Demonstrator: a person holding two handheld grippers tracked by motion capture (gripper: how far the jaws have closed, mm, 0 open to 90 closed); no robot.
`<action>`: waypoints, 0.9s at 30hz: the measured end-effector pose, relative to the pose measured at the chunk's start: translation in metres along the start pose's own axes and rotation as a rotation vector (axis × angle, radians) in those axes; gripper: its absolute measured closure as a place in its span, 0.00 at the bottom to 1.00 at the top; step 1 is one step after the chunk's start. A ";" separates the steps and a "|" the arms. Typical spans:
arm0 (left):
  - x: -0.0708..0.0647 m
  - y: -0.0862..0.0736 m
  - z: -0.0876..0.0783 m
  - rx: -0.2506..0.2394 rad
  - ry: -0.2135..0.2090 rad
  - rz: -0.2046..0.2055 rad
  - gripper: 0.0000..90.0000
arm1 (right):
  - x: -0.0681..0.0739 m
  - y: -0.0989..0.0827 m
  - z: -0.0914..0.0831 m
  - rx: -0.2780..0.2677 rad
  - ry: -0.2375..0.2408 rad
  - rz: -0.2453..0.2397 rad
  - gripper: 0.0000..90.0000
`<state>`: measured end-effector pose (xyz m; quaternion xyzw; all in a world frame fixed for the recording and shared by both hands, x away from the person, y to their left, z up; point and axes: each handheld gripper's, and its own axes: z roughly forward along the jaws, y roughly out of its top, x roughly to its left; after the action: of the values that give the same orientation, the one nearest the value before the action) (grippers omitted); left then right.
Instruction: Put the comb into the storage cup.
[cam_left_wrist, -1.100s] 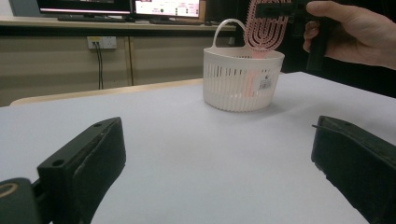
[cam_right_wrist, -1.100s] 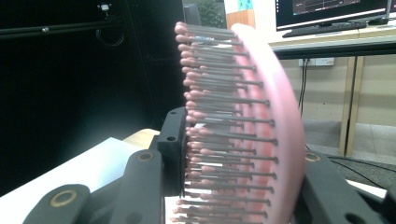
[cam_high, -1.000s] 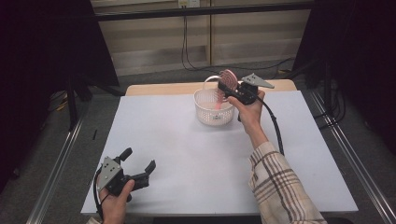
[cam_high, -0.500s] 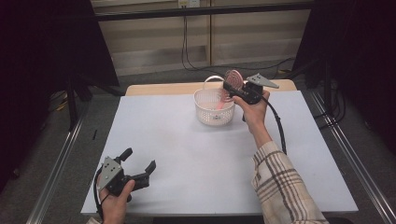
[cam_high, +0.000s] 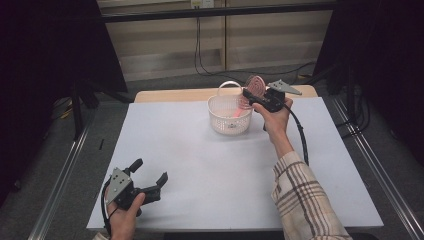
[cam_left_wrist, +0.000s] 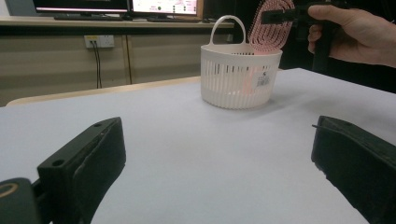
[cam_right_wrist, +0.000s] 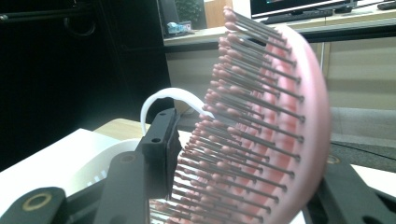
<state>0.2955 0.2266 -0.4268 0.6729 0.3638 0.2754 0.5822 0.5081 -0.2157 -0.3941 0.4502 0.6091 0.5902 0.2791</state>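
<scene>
White table wide open, hairbrush over basket rim

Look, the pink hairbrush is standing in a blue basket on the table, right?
Not quite: the basket is white, not blue, as the left gripper view shows. The pink hairbrush does stand in it, on the table.

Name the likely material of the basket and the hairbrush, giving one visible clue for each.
Basket: probably moulded white plastic, matt, judging by its thin slotted wall and one-piece handle. Hairbrush: apparently pink plastic with a smooth, slight sheen; its thin dark bristles with pink ball tips could be plastic or metal.
</scene>
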 end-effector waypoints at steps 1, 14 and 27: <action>0.000 0.000 0.000 -0.004 0.003 -0.006 0.04 | 0.000 0.000 0.000 0.001 -0.002 0.005 0.56; 0.000 0.000 0.000 -0.003 -0.010 -0.001 0.03 | -0.004 -0.004 0.004 0.027 -0.011 0.014 0.54; 0.000 0.000 0.001 -0.003 -0.016 0.000 0.03 | -0.004 -0.008 0.008 0.050 -0.005 0.022 0.54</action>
<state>0.2957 0.2260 -0.4272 0.6740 0.3590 0.2706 0.5861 0.5148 -0.2147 -0.4041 0.4652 0.6181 0.5765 0.2630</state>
